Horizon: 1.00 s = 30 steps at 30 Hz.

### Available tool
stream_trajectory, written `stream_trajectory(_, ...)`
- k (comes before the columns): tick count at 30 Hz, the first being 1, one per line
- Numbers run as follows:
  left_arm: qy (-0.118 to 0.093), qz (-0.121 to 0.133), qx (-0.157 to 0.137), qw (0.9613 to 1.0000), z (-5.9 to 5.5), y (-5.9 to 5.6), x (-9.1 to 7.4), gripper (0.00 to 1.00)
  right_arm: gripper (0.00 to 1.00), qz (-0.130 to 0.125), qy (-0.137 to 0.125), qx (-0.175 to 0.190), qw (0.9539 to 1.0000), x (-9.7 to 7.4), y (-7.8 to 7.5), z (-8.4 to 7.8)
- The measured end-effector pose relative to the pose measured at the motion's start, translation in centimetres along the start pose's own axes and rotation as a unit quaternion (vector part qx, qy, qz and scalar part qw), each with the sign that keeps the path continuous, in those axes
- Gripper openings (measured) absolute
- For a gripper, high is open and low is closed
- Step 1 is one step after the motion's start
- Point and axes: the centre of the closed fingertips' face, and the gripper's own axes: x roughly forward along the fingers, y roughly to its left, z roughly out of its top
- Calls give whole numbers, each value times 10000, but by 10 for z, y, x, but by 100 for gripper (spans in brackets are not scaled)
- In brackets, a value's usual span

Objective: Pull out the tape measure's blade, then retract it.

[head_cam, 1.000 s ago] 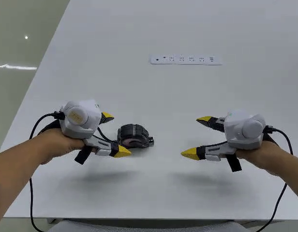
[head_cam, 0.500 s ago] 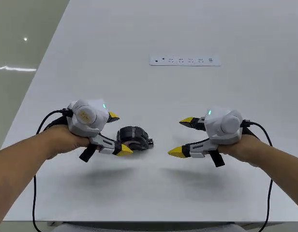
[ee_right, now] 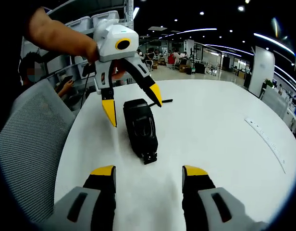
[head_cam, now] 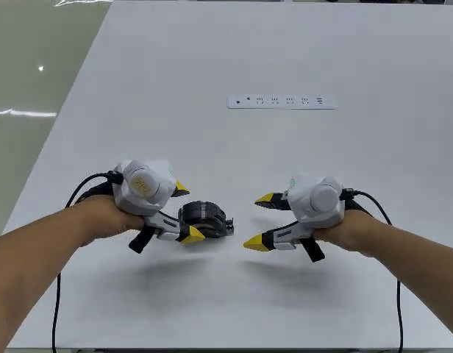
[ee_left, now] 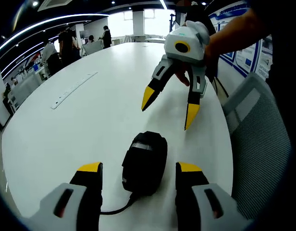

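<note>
Head view looks down on a white table (head_cam: 285, 44) with a long white power strip (head_cam: 281, 102) lying across it, well beyond the work. Nearer the person, the left gripper (head_cam: 187, 212) and the right gripper (head_cam: 256, 220) face each other, each with 2 yellow-tipped jaws held spread apart and gripping nothing. The tape measure (head_cam: 205, 219) rests on the table near the front edge, between the left gripper's jaws. It is a compact black case with rounded corners and a duller grey patch on its side. Its long axis runs left to right across the table, in line with both grippers. In the left gripper view the case (ee_left: 145, 161) sits between the 2 jaws with a gap on either side, and a thin black cord (ee_left: 117, 209) trails from its near end. In the right gripper view a small black tab (ee_right: 149, 157) juts from the case end that points at the right gripper's open jaws, a short way clear of them.
</note>
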Motion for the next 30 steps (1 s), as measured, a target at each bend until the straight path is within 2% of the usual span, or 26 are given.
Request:
stream_trajectory(8, 304, -124, 127, 9994, -3, 2, 10, 57, 52, 165, 159, -107, 9997, 15, -3, 7)
stream_trajectory(11, 412, -216, 105, 9989, -4, 2, 12, 52, 44, 332, 219, -194, 9990, 21, 0, 8)
stream_trajectory(15, 601, -287, 375, 9971, -6, -1, 16, 42, 42, 428, 340, -243, 9982, 31, 2, 7)
stream_trajectory(19, 729, -383, 676, 9943, -4, -6, 19, 37, 38, 490, 440, -308, 9974, 36, 4, 6)
stream_trajectory(24, 760, -405, 725, 9936, -3, -7, 22, 34, 32, 559, 606, -510, 9953, 40, 6, 1)
stream_trajectory(26, 769, -438, 877, 9922, -5, -7, 23, 34, 33, 613, 666, -513, 9946, 41, 8, -2)
stream_trajectory(27, 807, -474, 1056, 9900, -6, -8, 23, 34, 32, 625, 696, -572, 9940, 41, 8, -3)
stream_trajectory(28, 820, -494, 1116, 9891, -6, -9, 23, 33, 29, 631, 705, -595, 9937, 41, 8, -2)
stream_trajectory(30, 848, -657, 1403, 9843, -6, -13, 22, 32, 26, 636, 700, -590, 9938, 42, 8, -1)
